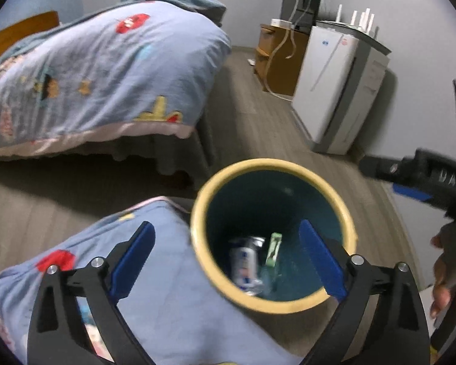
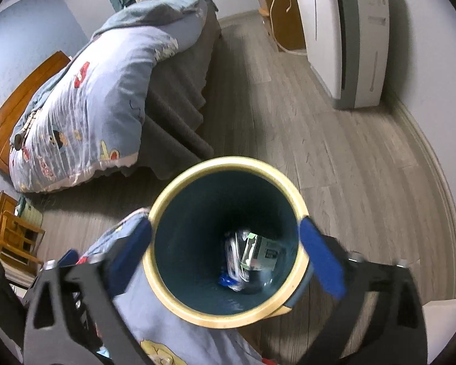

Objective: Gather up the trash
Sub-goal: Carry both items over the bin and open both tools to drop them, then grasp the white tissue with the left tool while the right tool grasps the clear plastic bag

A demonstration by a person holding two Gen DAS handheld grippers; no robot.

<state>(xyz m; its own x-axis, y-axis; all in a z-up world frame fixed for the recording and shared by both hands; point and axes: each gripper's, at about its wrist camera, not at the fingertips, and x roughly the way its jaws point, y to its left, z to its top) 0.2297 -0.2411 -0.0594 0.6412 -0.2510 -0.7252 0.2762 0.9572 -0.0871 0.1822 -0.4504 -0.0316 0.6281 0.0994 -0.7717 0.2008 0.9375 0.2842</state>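
A round trash bin with a cream rim [image 1: 346,210] and dark teal inside stands on the wood floor beside a near bed corner. It also shows in the right wrist view [image 2: 288,188]. Inside lie a crushed white can [image 1: 244,263], a green and white carton [image 1: 273,249] and clear plastic; from the right I see the carton [image 2: 264,252] and wrappers [image 2: 232,270]. My left gripper [image 1: 226,258] is open and empty above the bin's left rim. My right gripper [image 2: 225,255] is open and empty, straddling the bin mouth from above.
A bed with a blue patterned quilt [image 1: 106,70] fills the left. A near quilt corner [image 1: 155,289] touches the bin. A white appliance [image 1: 334,88] and a wooden cabinet [image 1: 276,60] stand along the right wall. A small wooden chair [image 2: 15,237] is at far left.
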